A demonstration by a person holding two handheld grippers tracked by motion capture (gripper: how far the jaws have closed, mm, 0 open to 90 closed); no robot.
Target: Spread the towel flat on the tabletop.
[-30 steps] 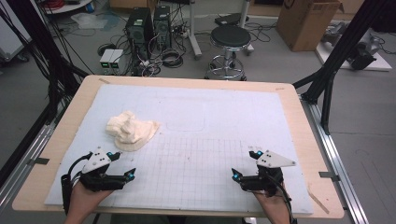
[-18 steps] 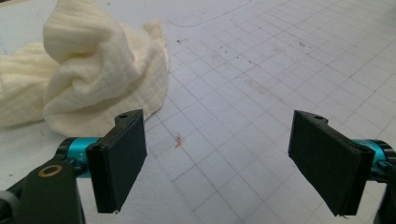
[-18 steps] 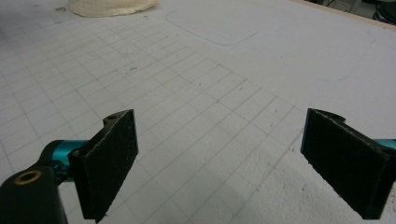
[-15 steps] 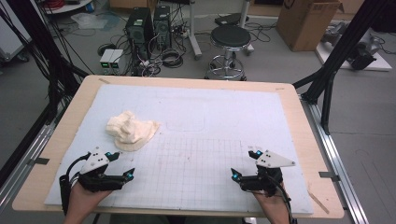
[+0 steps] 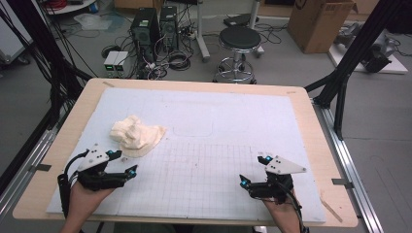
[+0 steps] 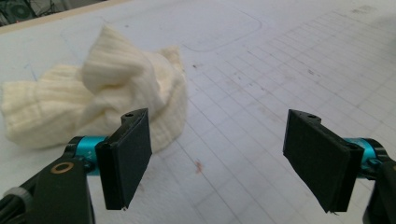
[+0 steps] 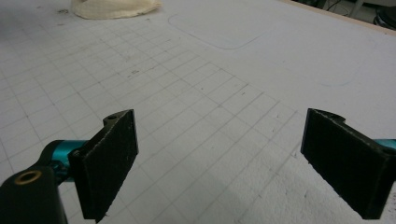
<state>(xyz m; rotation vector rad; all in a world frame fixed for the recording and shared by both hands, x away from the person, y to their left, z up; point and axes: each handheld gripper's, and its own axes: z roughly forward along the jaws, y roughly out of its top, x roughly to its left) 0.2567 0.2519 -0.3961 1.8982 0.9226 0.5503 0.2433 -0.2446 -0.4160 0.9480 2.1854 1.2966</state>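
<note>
Left gripper, fingers apart but just closing slightly on nothing, nears the cloth; right gripper, fingers apart, over bare surface.

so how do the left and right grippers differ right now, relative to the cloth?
The left gripper sits close to the crumpled cream cloth, which lies just beyond its jaws; the right gripper is far from the cloth, over bare grid mat. The left gripper's jaws have just been closing slightly with nothing between them; the right gripper's stand wide. Shared: both are open, empty, and low over the mat.
</note>
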